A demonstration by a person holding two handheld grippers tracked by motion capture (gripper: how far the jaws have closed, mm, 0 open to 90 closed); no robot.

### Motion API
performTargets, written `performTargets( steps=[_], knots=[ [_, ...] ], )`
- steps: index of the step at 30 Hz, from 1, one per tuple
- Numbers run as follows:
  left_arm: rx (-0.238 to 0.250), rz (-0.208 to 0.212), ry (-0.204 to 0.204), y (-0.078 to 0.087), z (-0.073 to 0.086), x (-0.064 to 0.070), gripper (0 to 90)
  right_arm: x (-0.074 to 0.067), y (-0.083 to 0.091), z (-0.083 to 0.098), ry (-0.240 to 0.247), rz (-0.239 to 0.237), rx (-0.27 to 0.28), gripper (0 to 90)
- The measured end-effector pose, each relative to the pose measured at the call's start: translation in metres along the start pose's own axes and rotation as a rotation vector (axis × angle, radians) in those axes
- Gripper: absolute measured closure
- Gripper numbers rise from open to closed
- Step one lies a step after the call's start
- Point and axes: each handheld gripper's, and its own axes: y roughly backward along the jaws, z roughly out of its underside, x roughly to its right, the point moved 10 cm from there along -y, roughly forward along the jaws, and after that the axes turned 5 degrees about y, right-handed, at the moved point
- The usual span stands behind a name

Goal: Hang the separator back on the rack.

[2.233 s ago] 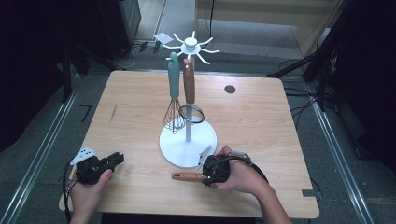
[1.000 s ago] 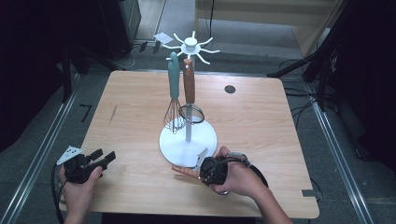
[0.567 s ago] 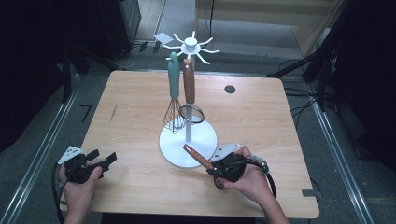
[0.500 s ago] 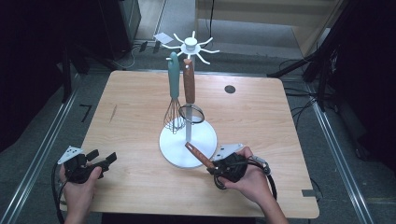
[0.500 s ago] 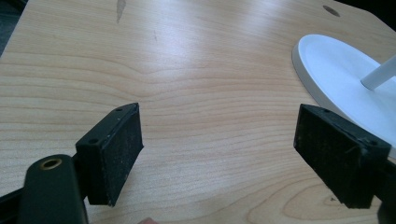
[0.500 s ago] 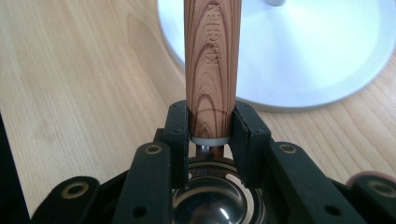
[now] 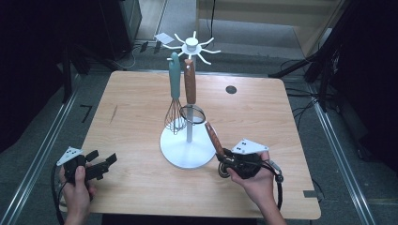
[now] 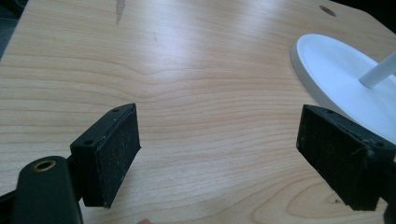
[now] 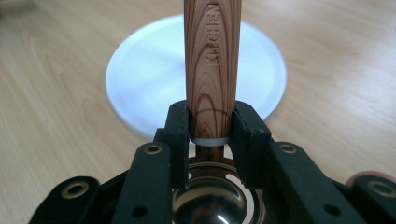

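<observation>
The left gripper (image 7: 101, 165) rests at the table's (image 7: 136, 103) near-left edge; its jaws have just been opening and stand wide with nothing between them. Beside the white stand (image 7: 187, 149), the right gripper (image 7: 224, 165) clamps a wooden-handled utensil (image 7: 213, 137), whose handle tilts up over the base.

Even overhead light is brightening the surface (image 7: 141, 103) while its surroundings are lying dark; glare is washing the white base (image 9: 140, 70), whose far rim is blurring.
</observation>
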Motion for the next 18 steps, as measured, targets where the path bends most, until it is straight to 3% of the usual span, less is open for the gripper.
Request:
performTargets(
  steps=[3, 12, 18],
  knots=[
    [0.0, -0.01, -0.01, -0.002, 0.001, -0.001, 14.1, 0.006, 0.005, -0.005, -0.026, 0.016, 0.041, 71.2],
    [-0.002, -0.043, -0.082, -0.008, 0.008, 0.004, 13.4, 0.012, 0.013, -0.018, -0.044, 0.036, 0.107, 71.2],
    [0.015, -0.056, -0.095, -0.008, 0.008, 0.005, 12.9, 0.013, 0.017, -0.028, -0.055, 0.044, 0.145, 71.2]
  ],
)
